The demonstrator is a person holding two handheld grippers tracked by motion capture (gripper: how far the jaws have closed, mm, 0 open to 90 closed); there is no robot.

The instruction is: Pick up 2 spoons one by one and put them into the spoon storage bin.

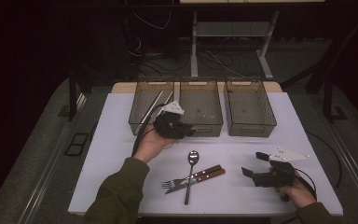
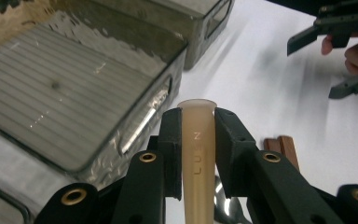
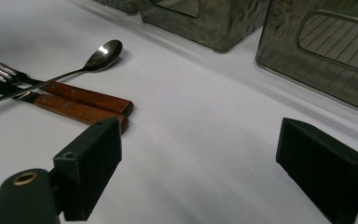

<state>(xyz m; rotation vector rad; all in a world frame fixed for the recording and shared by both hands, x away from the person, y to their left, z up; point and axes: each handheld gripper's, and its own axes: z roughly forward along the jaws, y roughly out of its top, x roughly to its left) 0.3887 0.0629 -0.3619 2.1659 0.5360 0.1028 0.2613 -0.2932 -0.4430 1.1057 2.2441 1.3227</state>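
My left gripper (image 2: 196,116) is shut on a smooth beige utensil handle (image 2: 197,158) with letters stamped along it; the handle's end pokes out just past the jaws. In the high view the left gripper (image 1: 173,125) hovers at the front wall between the left bin (image 1: 140,119) and the middle bin (image 1: 200,123), and it hides the held piece. My right gripper (image 1: 253,164) rests low at the table's right front, its jaws wide open around nothing (image 3: 214,158). A metal spoon (image 1: 192,161), a fork (image 1: 175,183) and a knife (image 1: 205,177) with wooden handles lie between the hands.
Three see-through mesh bins stand in a row at the back; the right bin (image 1: 251,126) and middle one look bare, while the left holds thin pale sticks (image 1: 154,105). The white table top (image 1: 121,154) ends close behind my forearms. Cables trail from both grippers.
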